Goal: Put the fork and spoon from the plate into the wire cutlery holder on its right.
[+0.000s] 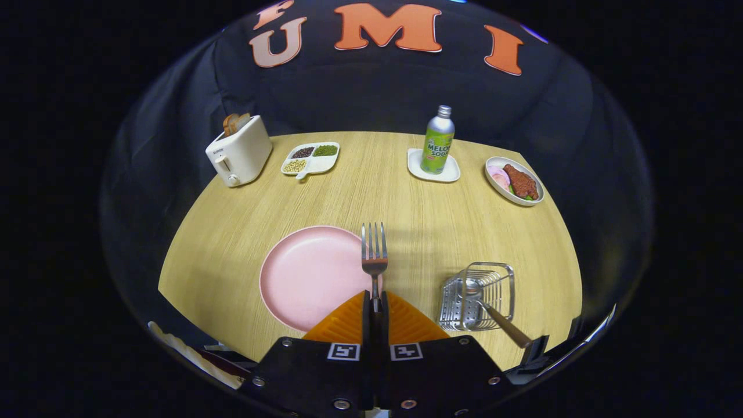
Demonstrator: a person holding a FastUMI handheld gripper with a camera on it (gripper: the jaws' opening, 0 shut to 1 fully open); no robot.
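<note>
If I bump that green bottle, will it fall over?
Probably, yes. The green bottle is tall and narrow and stands upright on a small white coaster, so a bump near its top would likely tip it. Being round, it may then roll across the table.

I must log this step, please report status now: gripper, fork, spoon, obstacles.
Gripper shut on silver metal fork, above pink round plate. Wooden-handled spoon already in wire cutlery holder. Path to holder looks clear.

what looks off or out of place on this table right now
Only the spoon: it lies slanted in the wire cutlery holder, its wooden handle poking out over the rim rather than standing upright. The hand-held gripper is shut on the fork. The pink plate is bare; nothing is spilled.
</note>
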